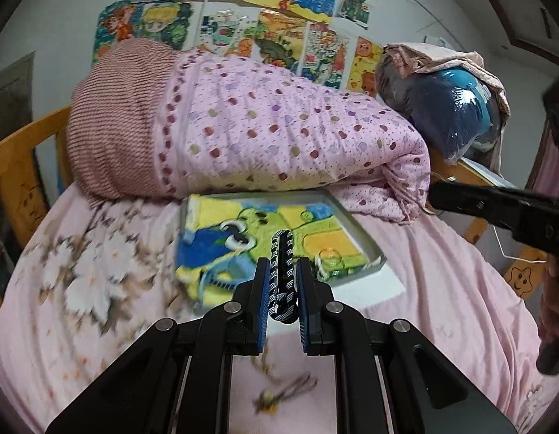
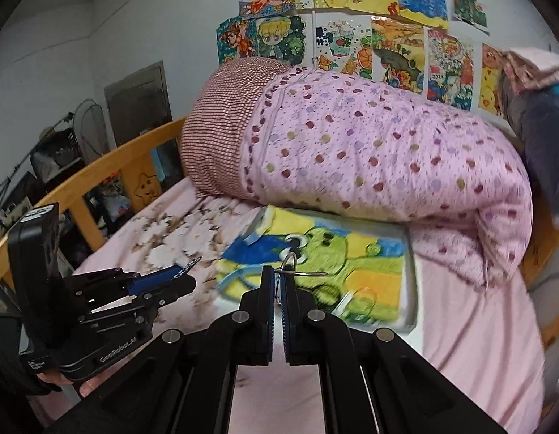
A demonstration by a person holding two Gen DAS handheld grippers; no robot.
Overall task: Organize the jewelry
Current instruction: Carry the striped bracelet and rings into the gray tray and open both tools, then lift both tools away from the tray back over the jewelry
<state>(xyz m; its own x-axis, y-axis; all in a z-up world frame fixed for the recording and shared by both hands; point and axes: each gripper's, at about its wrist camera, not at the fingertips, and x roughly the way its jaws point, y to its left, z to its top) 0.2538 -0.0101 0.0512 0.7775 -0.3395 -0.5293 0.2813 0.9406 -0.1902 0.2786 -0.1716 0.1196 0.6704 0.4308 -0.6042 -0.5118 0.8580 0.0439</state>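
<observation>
My left gripper [image 1: 283, 271] is shut on a navy and white patterned bracelet [image 1: 282, 275], which stands up between the pads above the white tray [image 1: 366, 238]. The tray holds a yellow, green and blue towel [image 1: 243, 224] and lies on the pink bed. A clear ring [image 1: 330, 255] lies on the towel. My right gripper [image 2: 277, 278] is shut on a thin silver hoop earring [image 2: 290, 264], held above the towel [image 2: 337, 249]. The left gripper also shows in the right wrist view [image 2: 185, 271], at the left. More jewelry [image 1: 279, 394] lies blurred on the sheet below the left gripper.
A rolled pink dotted quilt [image 1: 279, 130] lies right behind the tray. A blue bundle in plastic [image 1: 453, 115] sits at the right. Wooden bed rails [image 2: 109, 166] border the bed. Colourful pictures [image 1: 243, 7] hang on the wall.
</observation>
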